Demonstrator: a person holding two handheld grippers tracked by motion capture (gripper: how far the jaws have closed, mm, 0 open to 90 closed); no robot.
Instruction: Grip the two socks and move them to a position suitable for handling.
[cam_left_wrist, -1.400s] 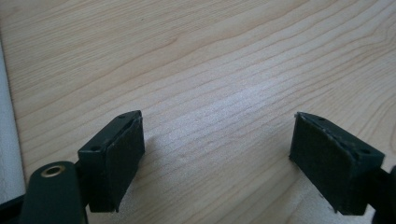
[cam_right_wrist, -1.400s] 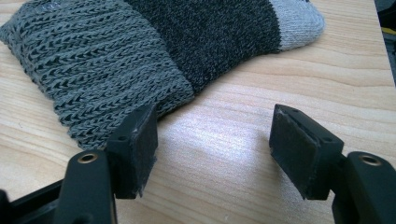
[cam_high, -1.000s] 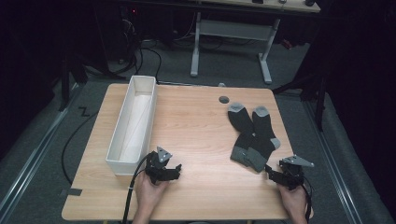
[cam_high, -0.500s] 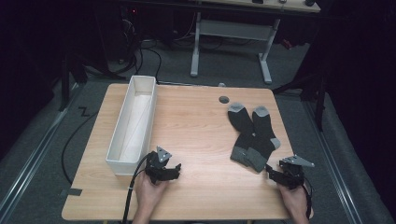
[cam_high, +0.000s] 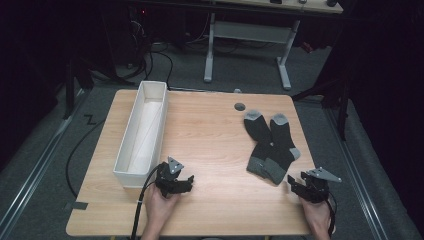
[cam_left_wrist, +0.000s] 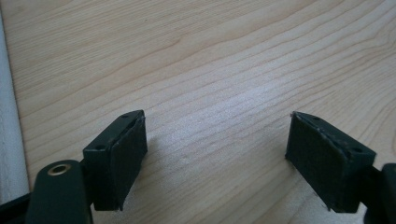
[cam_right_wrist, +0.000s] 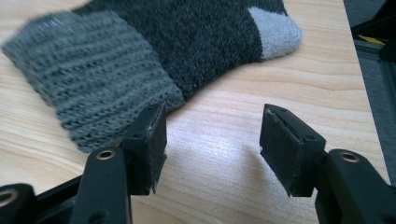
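Right gripper (cam_right_wrist: 212, 144) lower frame, jaws just narrowing yet apart, empty, beside sock cuff (cam_right_wrist: 98, 88), left gripper (cam_left_wrist: 215, 154) spread wide over bare surface (cam_left_wrist: 224, 60)

Light wooden table (cam_high: 210, 135), long white bin (cam_high: 142, 132) at left, grey socks (cam_high: 270, 142) at right

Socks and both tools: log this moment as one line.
left tool: open, empty, beside bin | right tool: open, closing, empty, at cuff | socks: flat on table
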